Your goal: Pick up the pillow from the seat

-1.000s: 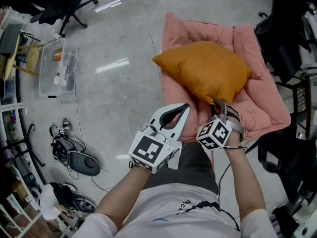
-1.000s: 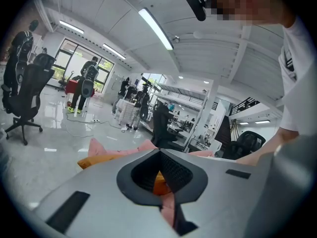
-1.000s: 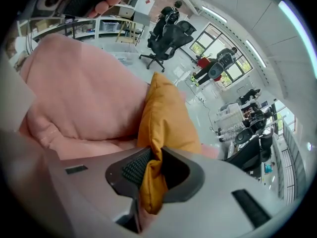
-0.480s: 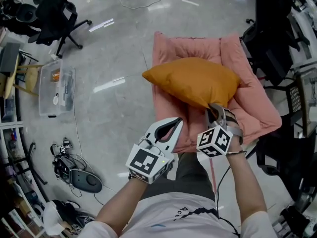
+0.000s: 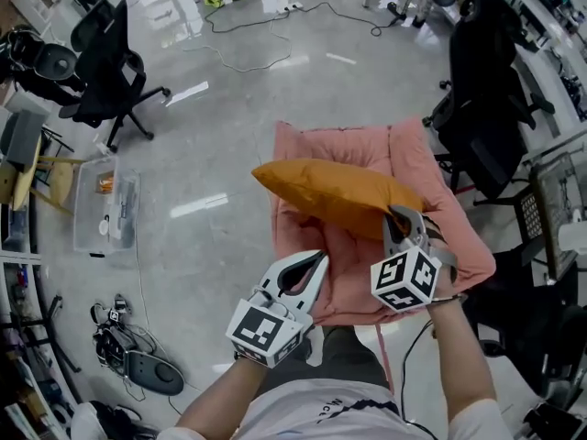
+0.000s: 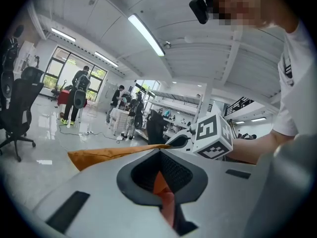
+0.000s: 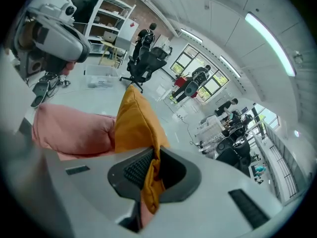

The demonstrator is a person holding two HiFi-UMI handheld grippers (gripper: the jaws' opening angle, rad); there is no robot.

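An orange pillow (image 5: pixel 339 195) hangs tilted above the pink cushioned seat (image 5: pixel 341 143), lifted by its near corner. My right gripper (image 5: pixel 401 216) is shut on that corner, and its jaws have just closed tighter on the fabric. In the right gripper view the pillow (image 7: pixel 133 123) runs up from the jaws (image 7: pixel 154 150), with the pink seat (image 7: pixel 69 130) to the left. My left gripper (image 5: pixel 316 257) is shut with nothing in it, over the seat's front edge and just under the pillow. Its own view shows the jaw tips (image 6: pixel 159 151) together and the pillow's edge (image 6: pixel 99 155) beyond.
Black office chairs stand at the far left (image 5: pixel 101 62) and right (image 5: pixel 486 99), and another dark chair (image 5: pixel 532 310) sits close by on the right. A clear plastic box (image 5: pixel 105 200) and a heap of cables and devices (image 5: pixel 138 310) lie on the grey floor. People (image 6: pixel 79 90) stand far off.
The pillow has come up off the seat with my right gripper, which rose. My left gripper rose a little too. The pillow now hangs at a slant.
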